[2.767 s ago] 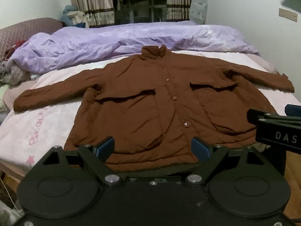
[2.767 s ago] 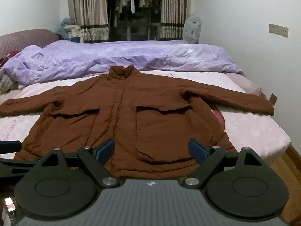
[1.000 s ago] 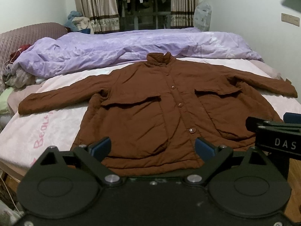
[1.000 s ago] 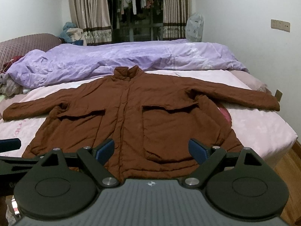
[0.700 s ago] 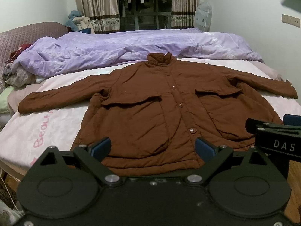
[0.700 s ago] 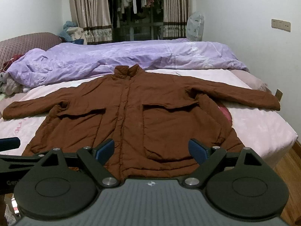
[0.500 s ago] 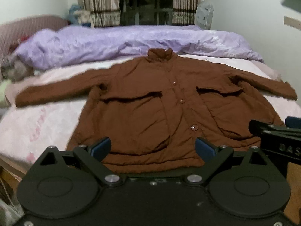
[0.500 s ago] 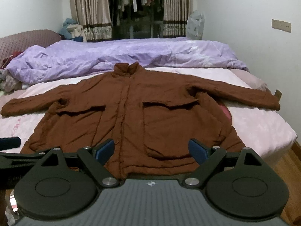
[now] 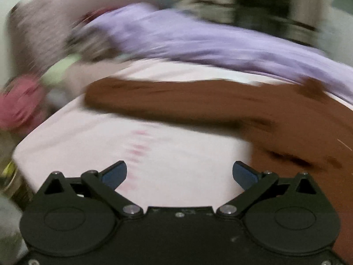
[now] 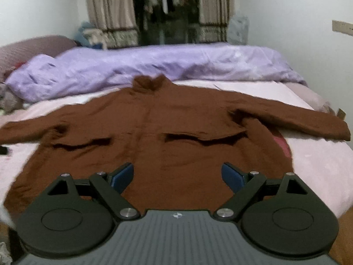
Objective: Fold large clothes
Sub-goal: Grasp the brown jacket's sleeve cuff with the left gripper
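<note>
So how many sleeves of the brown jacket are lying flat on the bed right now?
2. One sleeve stretches toward the left edge of the bed, the other sleeve toward the right edge, both spread out from the brown jacket.

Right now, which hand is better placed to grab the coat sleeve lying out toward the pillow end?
Left. The left gripper, jaws open and empty, faces that sleeve of the brown coat. The right gripper faces the coat's middle, with that sleeve off at its view's edge.

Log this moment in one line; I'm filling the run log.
stage: approach | brown padded jacket: flat, unfolded on pink bed sheet | left gripper: open, empty | right gripper: open, empty
</note>
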